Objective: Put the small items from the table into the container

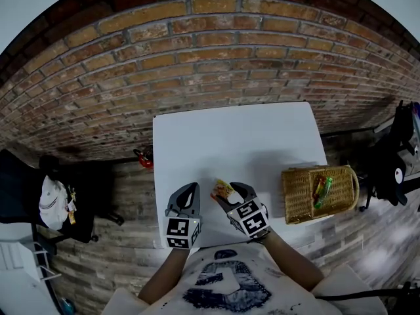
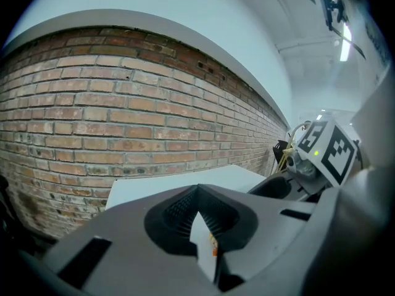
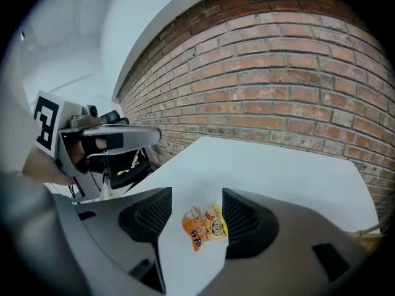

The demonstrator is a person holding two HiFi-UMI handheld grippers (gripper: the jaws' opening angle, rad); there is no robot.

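An orange and yellow snack packet (image 1: pixel 224 188) lies near the front edge of the white table (image 1: pixel 230 136). My right gripper (image 1: pixel 231 195) stands open around it. In the right gripper view the packet (image 3: pixel 205 227) sits between the jaws of the right gripper (image 3: pixel 197 196), close against the right-hand pad and apart from the left one. My left gripper (image 1: pixel 190 190) is just to the left of it, over the table's front edge. Its jaws meet at the tips in the left gripper view (image 2: pixel 197 190) with nothing held. The wicker basket (image 1: pixel 298 195) stands at the table's right front corner.
A green and red packet (image 1: pixel 323 190) lies in the basket. A brick wall runs behind the table. A black chair with a bag (image 1: pixel 52 199) is on the left, a red object (image 1: pixel 144 156) is on the floor, and black equipment (image 1: pixel 400 156) stands at the right.
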